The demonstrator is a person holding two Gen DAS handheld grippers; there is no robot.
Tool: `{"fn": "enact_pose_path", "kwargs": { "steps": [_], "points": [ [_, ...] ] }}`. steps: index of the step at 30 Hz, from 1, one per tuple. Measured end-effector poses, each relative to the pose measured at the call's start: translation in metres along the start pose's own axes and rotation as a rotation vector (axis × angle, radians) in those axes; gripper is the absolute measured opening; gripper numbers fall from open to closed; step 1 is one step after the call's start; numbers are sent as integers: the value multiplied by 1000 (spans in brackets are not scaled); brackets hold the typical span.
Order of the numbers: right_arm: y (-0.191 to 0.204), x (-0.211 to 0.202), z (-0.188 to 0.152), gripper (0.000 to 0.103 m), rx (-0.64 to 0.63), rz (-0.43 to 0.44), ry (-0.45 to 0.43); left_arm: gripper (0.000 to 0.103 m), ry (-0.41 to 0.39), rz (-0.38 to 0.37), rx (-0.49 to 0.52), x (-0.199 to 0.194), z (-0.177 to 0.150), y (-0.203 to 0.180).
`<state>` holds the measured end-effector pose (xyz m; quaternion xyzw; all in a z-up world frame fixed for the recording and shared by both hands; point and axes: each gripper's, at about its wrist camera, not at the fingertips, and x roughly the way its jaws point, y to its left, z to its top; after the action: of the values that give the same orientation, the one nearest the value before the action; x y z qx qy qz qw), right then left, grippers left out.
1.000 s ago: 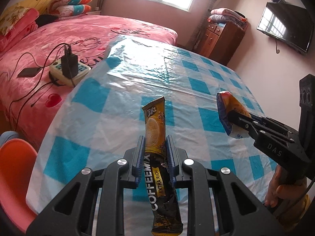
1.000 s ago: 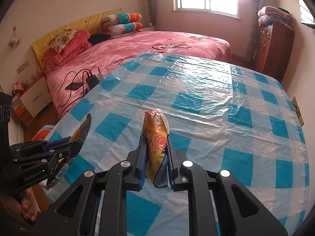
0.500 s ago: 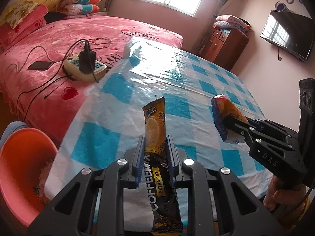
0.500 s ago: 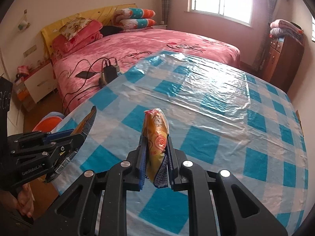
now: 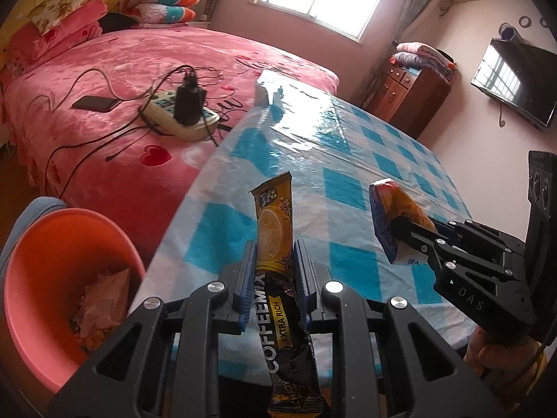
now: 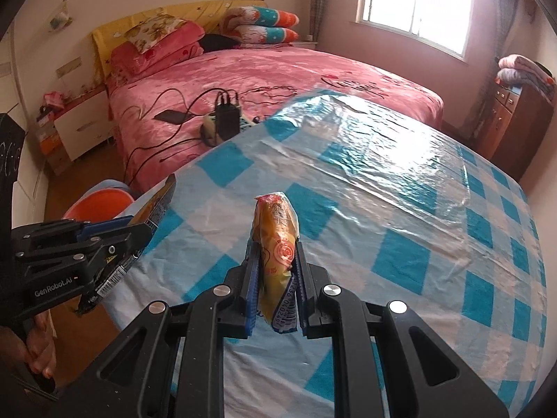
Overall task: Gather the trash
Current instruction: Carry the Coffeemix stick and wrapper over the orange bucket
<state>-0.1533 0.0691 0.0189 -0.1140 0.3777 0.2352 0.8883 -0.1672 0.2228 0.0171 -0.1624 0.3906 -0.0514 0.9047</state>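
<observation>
Left wrist view: left gripper [image 5: 273, 261] angled downward, jaws clamped on coffee sachet [image 5: 273, 230].

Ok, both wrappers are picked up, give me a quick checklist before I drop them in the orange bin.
1. Left gripper shut on the yellow-and-black Coffeemix sachet: ok.
2. Right gripper shut on the yellow-orange plastic snack wrapper: ok.
3. Round orange plastic bin in view beside the table, lower left in the left wrist view: ok.
4. Bin has room; only some crumpled trash at the bottom: ok.
5. Either gripper over the bin mouth: not ok, both are above the blue-and-white checked tablecloth.
6. Any trash left on the tablecloth: none visible, though the near edge is hidden by the grippers, so cannot tell.
</observation>
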Motion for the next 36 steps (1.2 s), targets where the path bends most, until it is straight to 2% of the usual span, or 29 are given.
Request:
{"fn": "enact_pose_path", "kwargs": {
  "steps": [15,25,36],
  "points": [
    [49,13,11,19,-75,93,27,23,-20,51,-99,-18,-12,55],
    [98,23,24,19,-140,178,36,23,-41,108,-185,-33,-20,100],
    [146,35,39,19,-177,313,61,23,-50,167,-267,-40,-29,142]
  ]
}}
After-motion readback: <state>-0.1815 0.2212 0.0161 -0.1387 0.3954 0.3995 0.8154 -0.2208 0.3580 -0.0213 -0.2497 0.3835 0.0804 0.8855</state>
